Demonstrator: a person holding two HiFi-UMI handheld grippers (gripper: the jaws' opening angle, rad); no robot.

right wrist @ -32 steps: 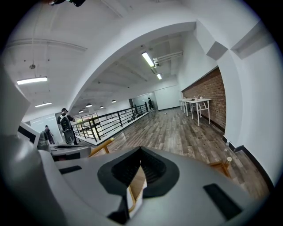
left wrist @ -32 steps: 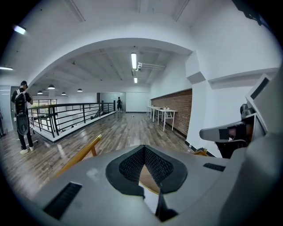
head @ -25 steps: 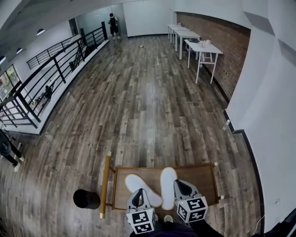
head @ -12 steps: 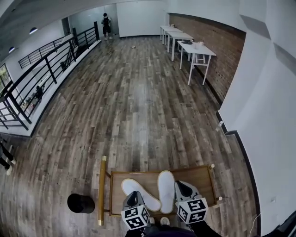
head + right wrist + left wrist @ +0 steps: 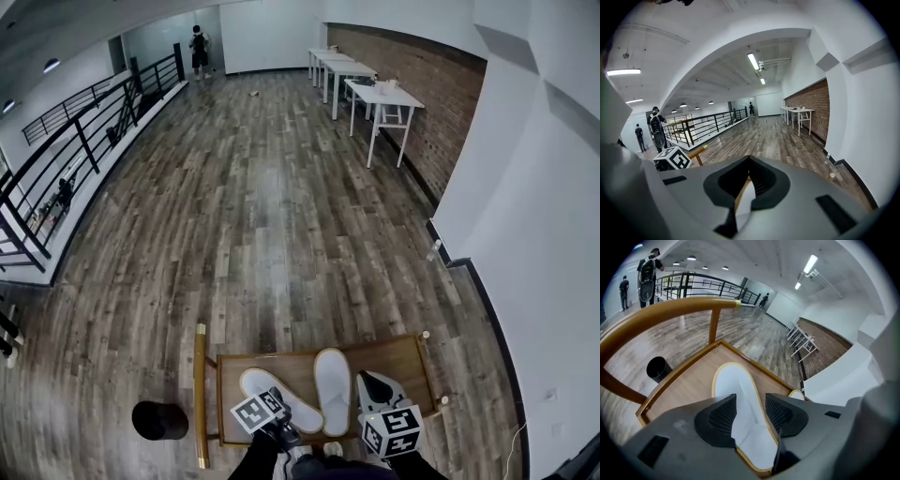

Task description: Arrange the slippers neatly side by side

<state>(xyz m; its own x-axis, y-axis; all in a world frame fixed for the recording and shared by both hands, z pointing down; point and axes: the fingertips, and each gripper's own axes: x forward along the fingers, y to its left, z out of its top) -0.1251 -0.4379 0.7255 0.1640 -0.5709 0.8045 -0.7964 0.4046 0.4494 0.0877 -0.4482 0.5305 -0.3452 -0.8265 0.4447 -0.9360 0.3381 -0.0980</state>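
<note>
Grey-brown plank flooring (image 5: 262,216) runs off behind a low wooden surface with a raised rim (image 5: 394,361), which has a golden handle rail (image 5: 200,394) along one side. The left tongs (image 5: 749,411) reach in from the person's edge. They are tilted, with the marker cube turned toward the rail. Their jaws are opening, with one pad on either side of the heel end of a flat white slipper with a pale yellow rim (image 5: 736,385), not pressing on it. That slipper lies askew, with its toe slanting toward the rail. A second white slipper (image 5: 333,389) lies straighter, farther from the rail; the heels are close and the toes apart. The right tongs (image 5: 745,185) sit farthest from the rail, jaws almost together, pinching the second slipper's thin edge.
</note>
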